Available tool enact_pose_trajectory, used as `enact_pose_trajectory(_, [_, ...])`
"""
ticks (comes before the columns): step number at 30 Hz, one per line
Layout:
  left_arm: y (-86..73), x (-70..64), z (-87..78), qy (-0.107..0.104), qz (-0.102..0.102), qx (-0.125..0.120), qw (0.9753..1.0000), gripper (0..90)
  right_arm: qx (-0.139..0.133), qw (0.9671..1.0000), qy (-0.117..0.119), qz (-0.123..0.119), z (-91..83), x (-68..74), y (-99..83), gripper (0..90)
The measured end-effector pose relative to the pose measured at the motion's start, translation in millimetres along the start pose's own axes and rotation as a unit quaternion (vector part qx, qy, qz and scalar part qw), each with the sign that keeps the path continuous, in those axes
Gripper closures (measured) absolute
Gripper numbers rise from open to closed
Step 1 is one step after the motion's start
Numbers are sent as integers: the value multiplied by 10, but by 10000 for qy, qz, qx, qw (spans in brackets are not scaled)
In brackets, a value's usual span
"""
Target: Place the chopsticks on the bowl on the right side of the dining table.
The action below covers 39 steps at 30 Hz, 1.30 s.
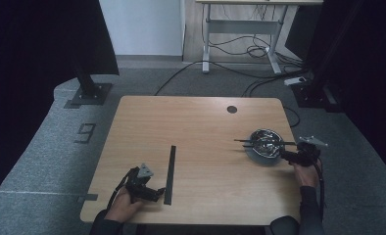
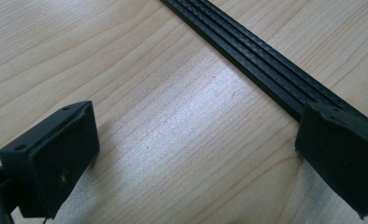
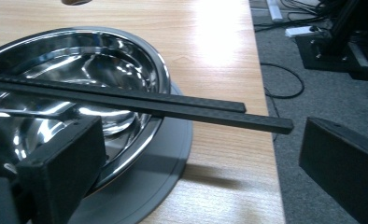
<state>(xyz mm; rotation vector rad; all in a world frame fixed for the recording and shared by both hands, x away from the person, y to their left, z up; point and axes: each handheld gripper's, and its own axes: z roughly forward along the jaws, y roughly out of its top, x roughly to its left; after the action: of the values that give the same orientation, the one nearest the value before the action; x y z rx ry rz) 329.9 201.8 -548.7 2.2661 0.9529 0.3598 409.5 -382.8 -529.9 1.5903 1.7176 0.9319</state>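
Steel gleams from the bowl (image 1: 265,143) near the right edge of the pale wooden bench (image 1: 201,122), where it sits on a flat grey disc (image 3: 173,154). Two black chopsticks (image 3: 140,103) lie side by side across the bowl's rim, their ends sticking out past it towards the bench edge. The right hand-held gripper (image 1: 290,155) is just beside the bowl, jaws spread apart and clamped on nothing; in the right gripper view the chopstick ends hang between the two black jaws, touching neither. On the other side, near the front of the bench, the left hand-held gripper (image 1: 154,194) rests low over the wood, jaws also wide apart and empty. A long black grooved strip (image 1: 170,174) lies flat on the bench just beside it; in the left gripper view the strip (image 2: 266,70) runs slantwise and passes behind the right-hand jaw. Whether that jaw touches the strip I cannot tell. A dark round hole (image 1: 231,109) shows in the bench top farther back.
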Motion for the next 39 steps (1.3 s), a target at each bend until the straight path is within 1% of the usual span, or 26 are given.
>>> enact_pose_trajectory(10, [0, 1, 0, -4, 0, -2, 10000, 0, 16, 9999, 101, -49, -1, 16, 4, 62])
enact_pose_trajectory(13, [0, 1, 0, -3, 1, -1, 10000, 0, 15, 9998, 172, -74, -1, 16, 4, 85])
enact_pose_trajectory(16, [0, 0, 0, 1, 0, 1, 10000, 0, -1, 9998, 135, -116, 0, 20, 7, 81])
enact_pose_trajectory(18, [0, 1, 0, -5, 0, 0, 10000, 0, -25, 9999, 67, -99, 6, 4, 13, 55])
enact_pose_trajectory(20, [0, 1, 0, -4, 2, 1, 10000, 0, 10, 10000, 44, -7, 20, -29, 20, 9])
enact_pose_trajectory(21, [0, 0, 0, -2, 1, 0, 10000, 0, 53, 9999, 50, 96, 33, -51, 22, 0])
enact_pose_trajectory(22, [0, 1, 0, -3, 1, -1, 10000, 0, 63, 9999, 59, 122, 39, -60, 23, 0])
enact_pose_trajectory(25, [0, 1, 0, -4, 0, 0, 10000, 0, 45, 9999, 73, 61, 57, -62, 25, 1])
enact_pose_trajectory(28, [0, 0, 0, -3, -1, -2, 10000, 0, 61, 9999, 117, 50, 71, -53, 23, 8])
enact_pose_trajectory(39, [0, 0, 0, 1, -1, -1, 10000, 0, 79, 9998, 197, -64, 65, -5, 16, 40])
